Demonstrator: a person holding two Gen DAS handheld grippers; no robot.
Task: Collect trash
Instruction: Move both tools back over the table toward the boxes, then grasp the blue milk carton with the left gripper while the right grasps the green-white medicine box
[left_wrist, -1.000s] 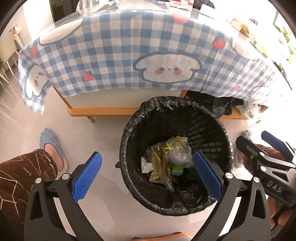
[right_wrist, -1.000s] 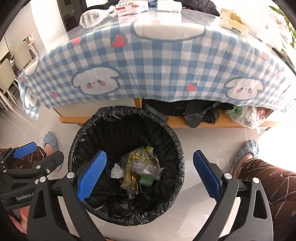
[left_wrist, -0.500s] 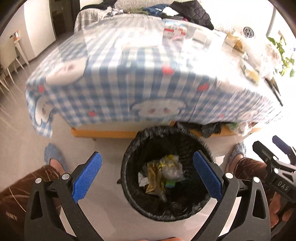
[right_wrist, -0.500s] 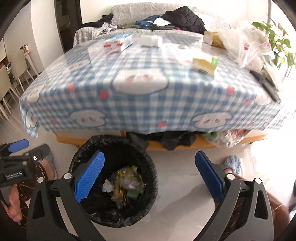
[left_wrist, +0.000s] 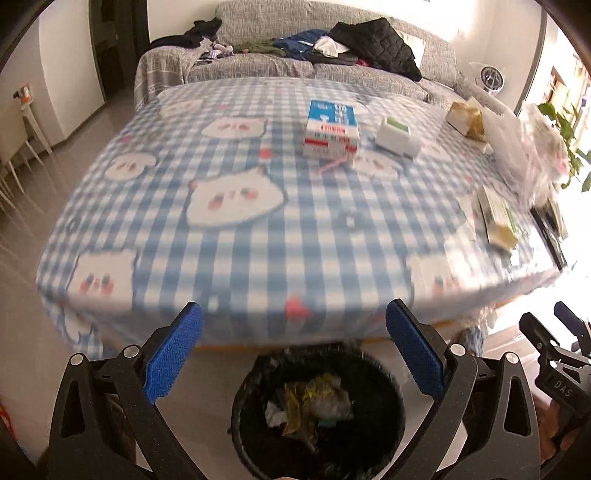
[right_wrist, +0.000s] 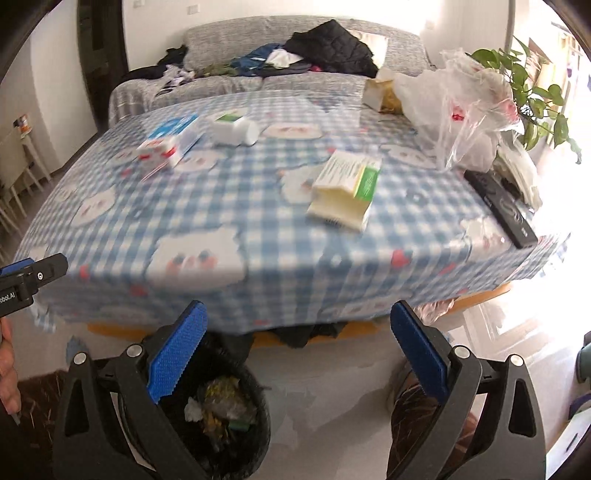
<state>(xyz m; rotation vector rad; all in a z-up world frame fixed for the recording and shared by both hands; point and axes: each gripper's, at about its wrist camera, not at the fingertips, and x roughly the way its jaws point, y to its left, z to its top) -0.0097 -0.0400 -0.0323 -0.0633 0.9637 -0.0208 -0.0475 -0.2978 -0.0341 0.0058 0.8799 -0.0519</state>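
Blurred checked cloth hides the table edge, and the bin at 6 o'clock is cut off below, its wrappers hard to tell apart. My left gripper and right gripper gape empty. Only the right view shows the remote at 3 o'clock.

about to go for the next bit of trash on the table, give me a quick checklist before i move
1. Right tool empty, jaws wide: ok.
2. Left tool empty, jaws wide: ok.
3. Bin has room, liner in place: ok.
4. Opened green and white carton lies clear of other things on the table: ok.
5. Whether that carton is trash or still in use: cannot tell.
6. Remote at the table edge, near the reach path: not ok.
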